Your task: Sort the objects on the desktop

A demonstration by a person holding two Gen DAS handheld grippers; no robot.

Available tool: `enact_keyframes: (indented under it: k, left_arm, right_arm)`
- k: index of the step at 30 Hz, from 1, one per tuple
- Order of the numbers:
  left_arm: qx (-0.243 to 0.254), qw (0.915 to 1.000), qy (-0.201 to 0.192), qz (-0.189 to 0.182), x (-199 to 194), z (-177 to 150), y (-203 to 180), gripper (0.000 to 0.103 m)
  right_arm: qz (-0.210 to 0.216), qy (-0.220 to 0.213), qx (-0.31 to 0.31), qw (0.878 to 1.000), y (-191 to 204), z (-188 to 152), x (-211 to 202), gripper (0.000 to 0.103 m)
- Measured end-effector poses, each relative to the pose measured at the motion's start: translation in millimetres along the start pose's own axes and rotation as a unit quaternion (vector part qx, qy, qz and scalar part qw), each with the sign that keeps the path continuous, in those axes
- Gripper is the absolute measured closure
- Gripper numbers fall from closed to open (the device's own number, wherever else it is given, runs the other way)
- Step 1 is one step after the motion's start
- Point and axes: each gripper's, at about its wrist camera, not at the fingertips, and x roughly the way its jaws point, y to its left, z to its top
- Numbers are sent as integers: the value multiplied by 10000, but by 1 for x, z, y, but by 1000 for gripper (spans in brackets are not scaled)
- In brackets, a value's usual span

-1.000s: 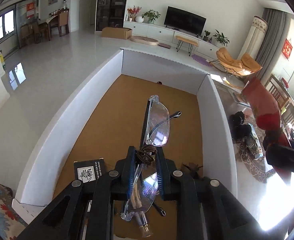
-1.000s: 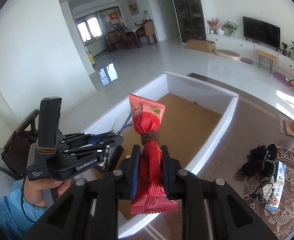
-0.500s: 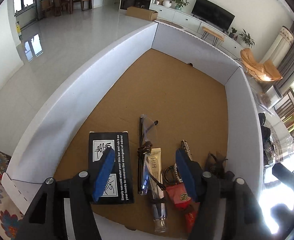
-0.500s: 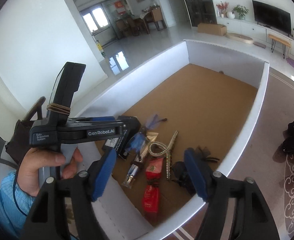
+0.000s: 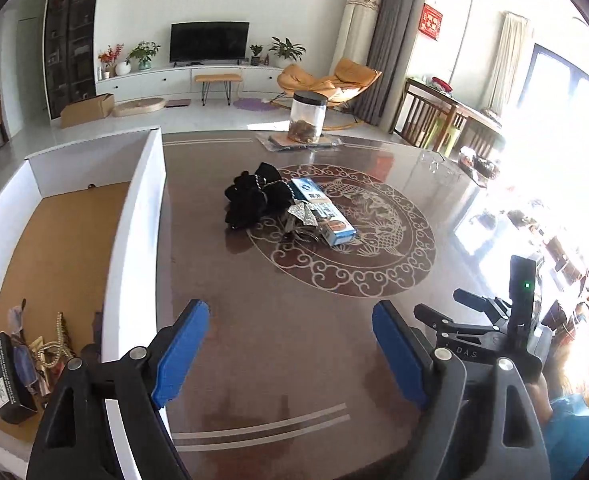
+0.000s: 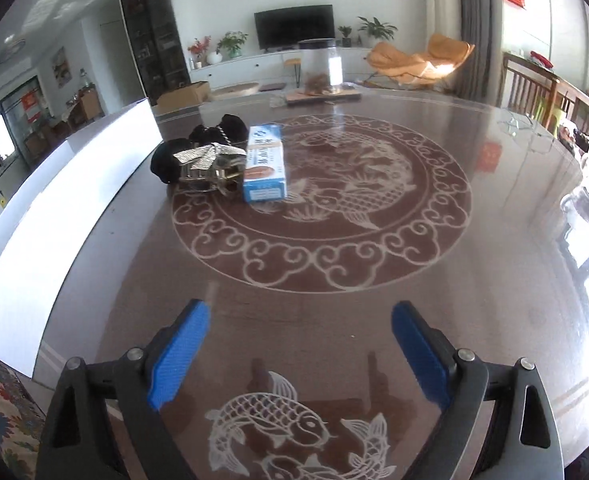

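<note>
On the dark patterned table lies a small pile: a blue-and-white box, a black fabric item and a silvery metallic clip. My left gripper hovers over bare table near the front edge, jaws opening with nothing between them. My right gripper also points at the table short of the pile, jaws opening and empty. The white-walled box at left holds dropped items in its near corner: a black card box, a beaded chain, glasses.
A clear jar with a black lid stands on a tray at the table's far edge. The other hand-held gripper body shows at the right of the left wrist view. Chairs and a side table stand at the right.
Both grippers let go of the glasses and the red snack packet into the white box, opened wide, and swung right, away from the box toward the pile on the table.
</note>
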Motion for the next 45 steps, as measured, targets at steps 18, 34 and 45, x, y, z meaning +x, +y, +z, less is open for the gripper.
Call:
enact_keyframes:
  k: [18, 34, 45]
  left_arm:
    - [116, 9939, 479, 982, 152, -12, 7, 16]
    - [-207, 9914, 539, 1172, 167, -7, 23, 0]
    - [-206, 9914, 539, 1176, 167, -7, 24, 0]
  right_arm:
    - [180, 421, -689, 9966, 24, 13, 45, 10]
    - [271, 566, -1247, 9902, 51, 85, 122, 2]
    - [401, 347, -1318, 9899, 65, 111, 137, 61]
